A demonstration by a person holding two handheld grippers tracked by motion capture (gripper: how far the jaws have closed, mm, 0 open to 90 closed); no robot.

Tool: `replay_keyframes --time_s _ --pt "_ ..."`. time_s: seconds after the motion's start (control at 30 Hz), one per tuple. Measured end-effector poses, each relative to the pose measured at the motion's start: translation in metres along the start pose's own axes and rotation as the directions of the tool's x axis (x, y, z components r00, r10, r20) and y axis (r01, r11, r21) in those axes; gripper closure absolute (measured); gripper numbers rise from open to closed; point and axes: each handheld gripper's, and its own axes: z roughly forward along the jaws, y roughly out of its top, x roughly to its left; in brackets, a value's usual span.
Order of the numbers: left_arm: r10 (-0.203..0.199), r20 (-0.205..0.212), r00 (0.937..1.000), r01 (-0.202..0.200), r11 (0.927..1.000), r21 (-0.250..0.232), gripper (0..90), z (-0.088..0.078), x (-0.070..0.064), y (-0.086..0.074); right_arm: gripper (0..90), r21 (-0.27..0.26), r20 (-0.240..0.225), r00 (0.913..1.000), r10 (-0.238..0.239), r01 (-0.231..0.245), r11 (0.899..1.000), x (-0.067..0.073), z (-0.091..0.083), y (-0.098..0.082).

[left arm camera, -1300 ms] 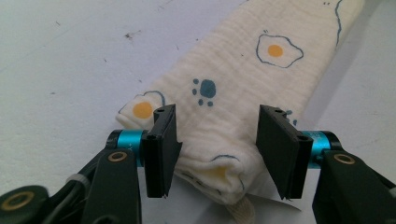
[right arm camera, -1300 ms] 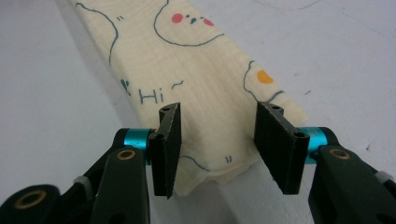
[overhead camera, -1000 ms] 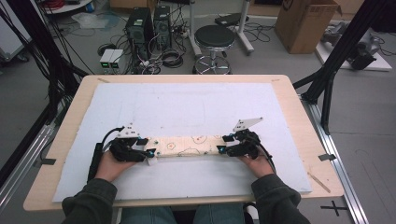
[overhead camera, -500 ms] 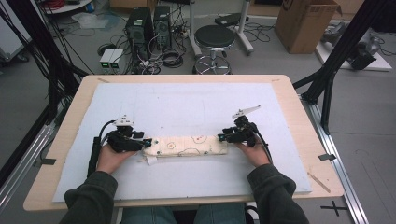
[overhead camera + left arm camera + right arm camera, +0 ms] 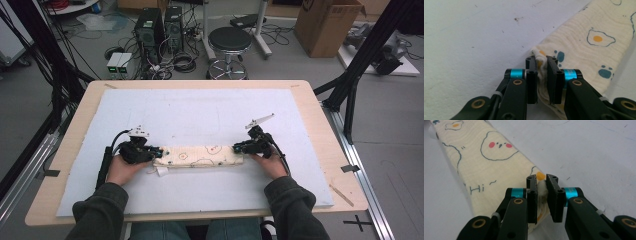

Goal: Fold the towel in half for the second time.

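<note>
Wide bare stretch of white mat [image 5: 200, 107] beyond the folded cloth [image 5: 200, 156], open to the far edge of the desk [image 5: 320, 115]; free passage there for either hand; narrower bare strip between cloth and near edge, partly taken by forearms and sleeves [image 5: 290, 200]; open mat to the outer side of the left gripper [image 5: 150, 150] and of the right gripper [image 5: 239, 148]; between them, the cloth strip itself across the way, pinched at both ends by jaws just closed; cable [image 5: 105, 165] lying beside the left hand.
</note>
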Motion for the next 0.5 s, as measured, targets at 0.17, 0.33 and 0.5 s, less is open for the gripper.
replay_keyframes --time_s 0.17,0.33,0.5 --pt "-0.005 -0.03 0.9995 0.004 0.9997 -0.025 81.2 -0.002 0.001 0.008 80.6 -0.016 0.018 0.9998 -0.003 0.003 1.0 -0.001 -0.005 0.004" --pt "-0.006 -0.065 0.9979 0.003 0.9991 -0.041 81.2 0.001 0.004 0.017 80.7 -0.035 0.047 0.9989 -0.005 0.007 0.999 -0.005 -0.009 0.016" --pt "-0.034 -0.092 0.9952 0.027 0.9967 -0.077 81.2 0.004 0.011 0.023 80.6 -0.064 0.065 0.9978 0.015 -0.011 0.998 -0.014 -0.009 0.023"
